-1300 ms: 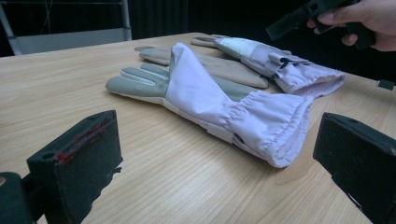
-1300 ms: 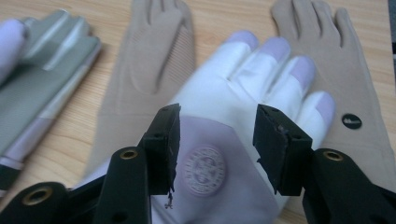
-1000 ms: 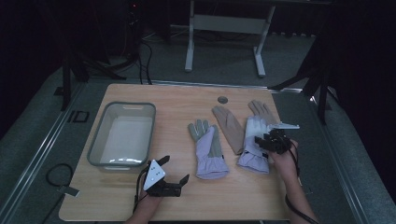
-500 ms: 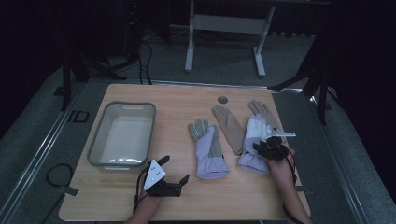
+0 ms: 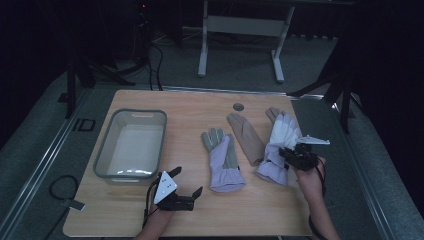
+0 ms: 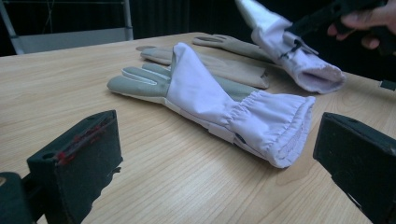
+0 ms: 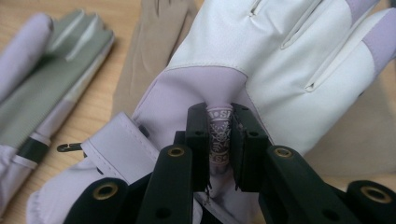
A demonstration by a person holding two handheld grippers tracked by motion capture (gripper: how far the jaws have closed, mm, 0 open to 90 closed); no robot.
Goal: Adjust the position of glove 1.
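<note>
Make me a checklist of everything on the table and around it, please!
Surface: wooden table, bare wood between things.
Job's things: white-and-lilac glove pinched near its cuff and partly lifted; second glove lying flat; tan glove flat between them.
Clutter: grey tub at the left, looks empty; small dark disc near the far edge.
Grippers: right gripper has just closed on the glove's fabric; left gripper open, holding nothing.
Cables: cord on the floor at left.
Surroundings: dark room, metal stand behind.

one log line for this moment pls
right hand-held gripper: jaws just closed, pinching white-lilac glove, lifting it | left hand-held gripper: open, idle on table | grey-lilac glove: flat | bin: empty
</note>
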